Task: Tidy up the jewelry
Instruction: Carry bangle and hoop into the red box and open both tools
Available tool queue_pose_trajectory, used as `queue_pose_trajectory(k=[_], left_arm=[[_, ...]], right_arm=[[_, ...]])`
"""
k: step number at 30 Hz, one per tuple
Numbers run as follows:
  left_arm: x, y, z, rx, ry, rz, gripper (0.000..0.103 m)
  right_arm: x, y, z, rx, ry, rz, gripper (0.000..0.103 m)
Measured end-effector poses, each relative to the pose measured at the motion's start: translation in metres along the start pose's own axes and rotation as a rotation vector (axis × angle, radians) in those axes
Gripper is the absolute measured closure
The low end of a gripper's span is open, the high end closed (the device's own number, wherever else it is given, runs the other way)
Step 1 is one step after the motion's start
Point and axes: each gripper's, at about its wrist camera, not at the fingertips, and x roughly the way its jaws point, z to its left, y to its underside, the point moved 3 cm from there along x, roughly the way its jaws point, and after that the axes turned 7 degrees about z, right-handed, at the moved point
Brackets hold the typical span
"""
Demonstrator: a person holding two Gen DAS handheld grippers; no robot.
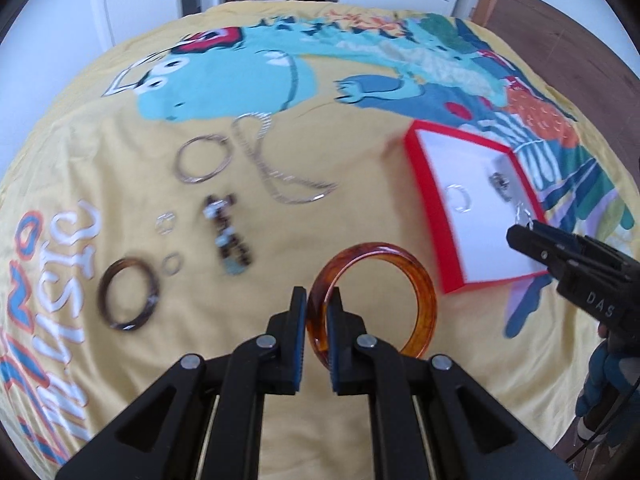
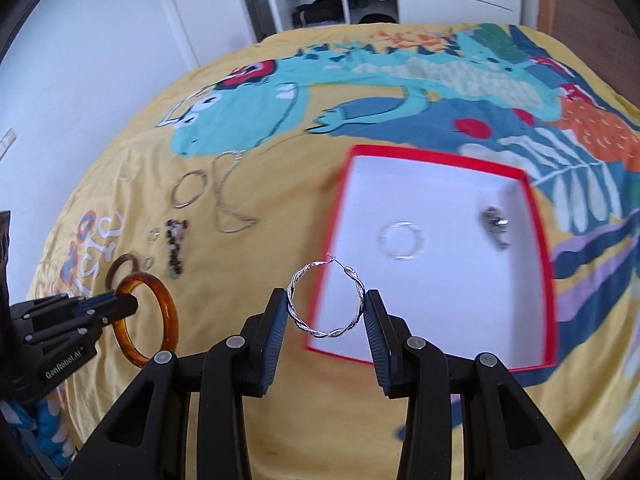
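Left wrist view: the left gripper [image 1: 318, 300] clamps the rim of an amber bangle [image 1: 416, 280], lifted above the yellow bedspread [image 1: 360, 208]. Beyond its jaws lie a dark bangle [image 1: 105, 292], beads [image 1: 230, 236] and chain [image 1: 280, 184]. The right gripper [image 2: 326, 308] pinches a twisted silver hoop earring [image 2: 292, 292] before the red box [image 2: 536, 216], which holds a ring [image 2: 401, 241].

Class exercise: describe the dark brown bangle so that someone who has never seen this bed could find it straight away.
Start at the yellow bedspread with the blue cartoon dinosaur. The dark brown bangle lies flat on it, by the white lettering. Unlike the amber bangle pinched in the left gripper, it is darker and nobody holds it.
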Motion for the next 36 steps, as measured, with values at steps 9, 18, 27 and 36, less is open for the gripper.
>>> queue_pose_trajectory(k=[9,18,27,36], left_arm=[[0.034,-0.034,-0.1,0.119,0.047,0.018,0.095],[0.082,-0.055,-0.147,0.2,0.002,0.076,0.094],[0.115,-0.054,-0.153,0.198,-0.028,0.152,0.094],[0.119,-0.052,-0.151,0.177,-0.026,0.149,0.094]], right_arm=[[0.003,0.005,-0.082,0.048,0.057,0.046,0.064],[0.03,0.008,-0.116,-0.016,-0.003,0.13,0.064],[0.059,0.015,-0.121,-0.135,0.015,0.227,0.064],[0.071,0.018,-0.117,-0.184,0.036,0.256,0.064]])
